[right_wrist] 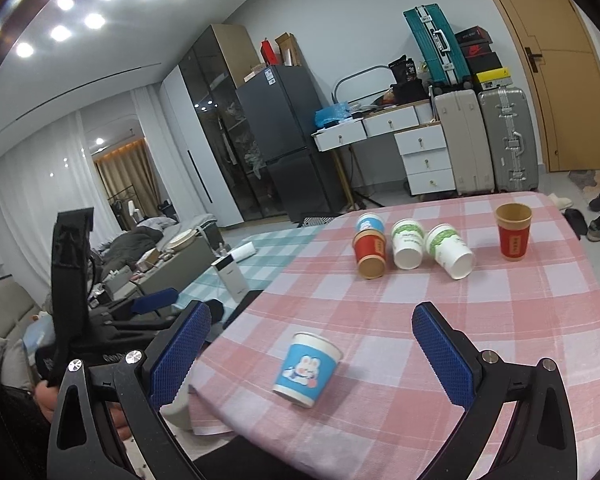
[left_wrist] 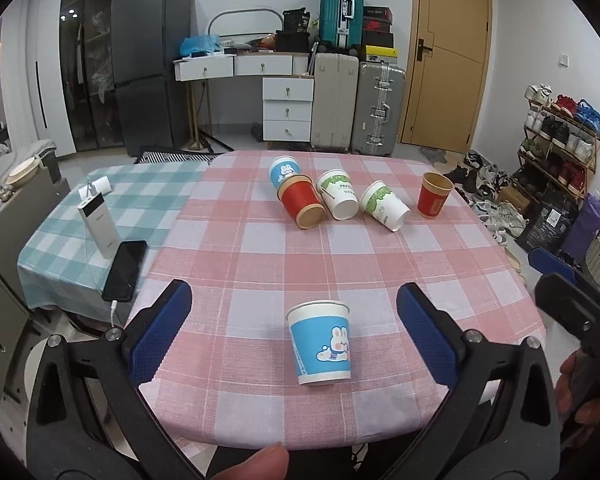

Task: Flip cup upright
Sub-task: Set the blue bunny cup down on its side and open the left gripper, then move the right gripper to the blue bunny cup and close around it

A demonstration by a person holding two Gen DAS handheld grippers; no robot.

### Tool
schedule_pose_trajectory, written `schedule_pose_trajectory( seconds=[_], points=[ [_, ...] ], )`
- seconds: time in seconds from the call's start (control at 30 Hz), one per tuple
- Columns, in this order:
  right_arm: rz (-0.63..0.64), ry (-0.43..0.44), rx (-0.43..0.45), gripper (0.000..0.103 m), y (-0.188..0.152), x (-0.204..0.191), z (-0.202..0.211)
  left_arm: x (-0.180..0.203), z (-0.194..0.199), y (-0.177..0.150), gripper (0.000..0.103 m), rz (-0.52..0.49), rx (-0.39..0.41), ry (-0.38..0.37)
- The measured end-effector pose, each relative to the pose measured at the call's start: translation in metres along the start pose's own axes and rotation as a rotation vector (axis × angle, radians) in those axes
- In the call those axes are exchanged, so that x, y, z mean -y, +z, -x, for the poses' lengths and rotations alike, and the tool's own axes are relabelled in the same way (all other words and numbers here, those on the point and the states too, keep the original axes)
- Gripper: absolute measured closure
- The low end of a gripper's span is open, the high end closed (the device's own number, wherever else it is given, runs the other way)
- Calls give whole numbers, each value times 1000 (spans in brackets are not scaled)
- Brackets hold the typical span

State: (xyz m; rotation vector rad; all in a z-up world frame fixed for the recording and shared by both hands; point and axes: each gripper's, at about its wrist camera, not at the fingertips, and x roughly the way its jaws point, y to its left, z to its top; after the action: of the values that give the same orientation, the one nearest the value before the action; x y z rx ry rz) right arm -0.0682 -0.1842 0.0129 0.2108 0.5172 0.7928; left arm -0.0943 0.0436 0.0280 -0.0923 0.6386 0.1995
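Note:
A blue cup with a rabbit print (left_wrist: 320,342) stands upright near the table's front edge, also in the right wrist view (right_wrist: 306,368). My left gripper (left_wrist: 294,320) is open, its pads on either side of this cup without touching. My right gripper (right_wrist: 312,344) is open and empty, just behind the same cup. Farther back lie a red cup (left_wrist: 301,204), two white-green cups (left_wrist: 337,194) (left_wrist: 385,205) and another blue cup (left_wrist: 284,171) on their sides. A red cup (left_wrist: 434,194) stands upright at the right.
The table has a pink checked cloth (left_wrist: 260,264) and a green checked cloth (left_wrist: 148,196) on the left. A black phone (left_wrist: 125,270) and a white power bank (left_wrist: 98,224) lie on the left part. A shoe rack (left_wrist: 560,140) stands right of the table.

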Motion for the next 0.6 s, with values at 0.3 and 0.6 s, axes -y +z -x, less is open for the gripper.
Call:
schedule_pose_trajectory(
  seconds=[0.3, 0.6],
  points=[
    [-10, 14, -69, 0, -8, -18, -16, -13, 5, -13, 1, 32, -10, -9],
    [-41, 4, -179, 0, -14, -16, -52, -44, -6, -29, 1, 94, -21, -3]
  ],
)
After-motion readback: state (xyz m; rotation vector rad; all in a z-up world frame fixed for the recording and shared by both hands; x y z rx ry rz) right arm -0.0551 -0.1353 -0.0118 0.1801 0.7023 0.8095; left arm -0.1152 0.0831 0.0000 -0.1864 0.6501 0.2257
